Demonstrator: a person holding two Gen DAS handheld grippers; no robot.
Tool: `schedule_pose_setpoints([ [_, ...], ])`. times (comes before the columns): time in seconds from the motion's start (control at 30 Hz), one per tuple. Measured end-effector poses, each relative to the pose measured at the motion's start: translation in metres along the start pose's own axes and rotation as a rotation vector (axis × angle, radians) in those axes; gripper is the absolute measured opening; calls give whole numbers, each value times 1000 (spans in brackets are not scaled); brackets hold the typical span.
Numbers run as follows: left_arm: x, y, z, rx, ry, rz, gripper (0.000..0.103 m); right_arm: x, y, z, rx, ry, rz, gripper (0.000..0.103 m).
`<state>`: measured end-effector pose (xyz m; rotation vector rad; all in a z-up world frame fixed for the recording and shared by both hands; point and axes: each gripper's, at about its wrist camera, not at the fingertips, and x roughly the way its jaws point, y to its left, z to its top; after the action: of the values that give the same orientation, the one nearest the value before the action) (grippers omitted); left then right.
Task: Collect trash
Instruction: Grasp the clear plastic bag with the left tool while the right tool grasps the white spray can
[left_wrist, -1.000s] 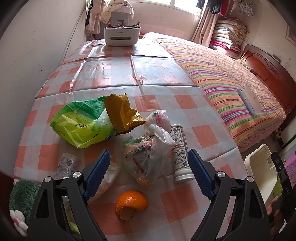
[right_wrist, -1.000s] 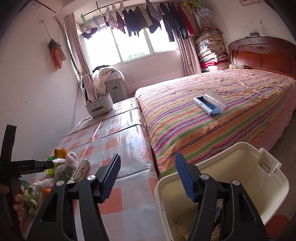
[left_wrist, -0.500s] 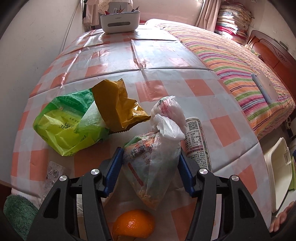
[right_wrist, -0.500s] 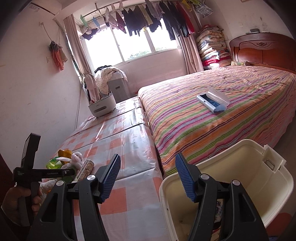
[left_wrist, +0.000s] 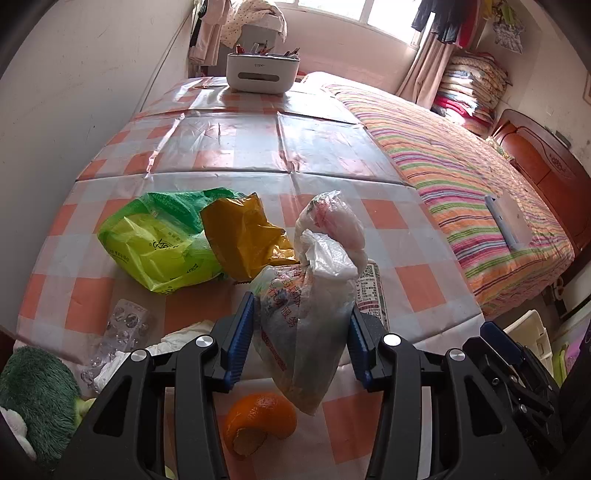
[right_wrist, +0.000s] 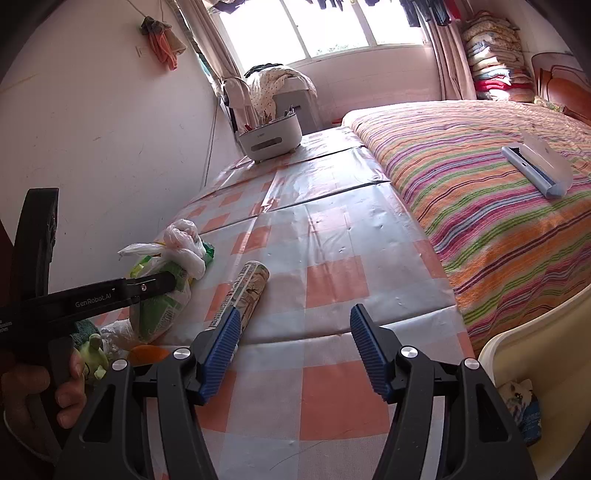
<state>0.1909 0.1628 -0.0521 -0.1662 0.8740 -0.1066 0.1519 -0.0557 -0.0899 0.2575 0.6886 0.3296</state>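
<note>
A knotted clear plastic bag (left_wrist: 306, 314) of scraps sits between the blue pads of my left gripper (left_wrist: 300, 332). Its jaws are closing and both pads press the bag's sides. From the right wrist view the same bag (right_wrist: 166, 295) hangs in that gripper's black fingers (right_wrist: 147, 286). Beside the bag a printed tube (left_wrist: 371, 291) lies on the checked tablecloth (left_wrist: 240, 155). Behind are a green bag (left_wrist: 159, 243) and a yellow wrapper (left_wrist: 243, 236), with an orange peel (left_wrist: 258, 421) in front. My right gripper (right_wrist: 295, 350) is open over the table's near edge, the tube (right_wrist: 243, 291) just ahead of its left pad.
A cream bin (right_wrist: 535, 369) stands off the table's right corner. A blister pack (left_wrist: 122, 328), a tissue (left_wrist: 177, 336) and a green plush toy (left_wrist: 33, 398) lie at the near left. A white organiser box (left_wrist: 262, 72) stands at the far end, the striped bed (left_wrist: 461, 184) alongside.
My left gripper's jaws have drawn in from wide apart onto the clear bag. The right gripper has swung left from above the bin to over the table.
</note>
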Motion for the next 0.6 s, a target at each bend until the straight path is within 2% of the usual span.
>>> schedule_pose_setpoints([
  [0.13, -18, 3, 3, -24, -48, 0, 45, 18, 16, 3, -24, 52, 8, 60],
  [0.43, -39, 14, 5, -74, -93, -16, 45, 59, 43, 14, -77, 124, 1, 60],
  [0.6, -48, 21, 6, -98, -109, -31, 45, 84, 43, 14, -40, 197, -3, 60],
])
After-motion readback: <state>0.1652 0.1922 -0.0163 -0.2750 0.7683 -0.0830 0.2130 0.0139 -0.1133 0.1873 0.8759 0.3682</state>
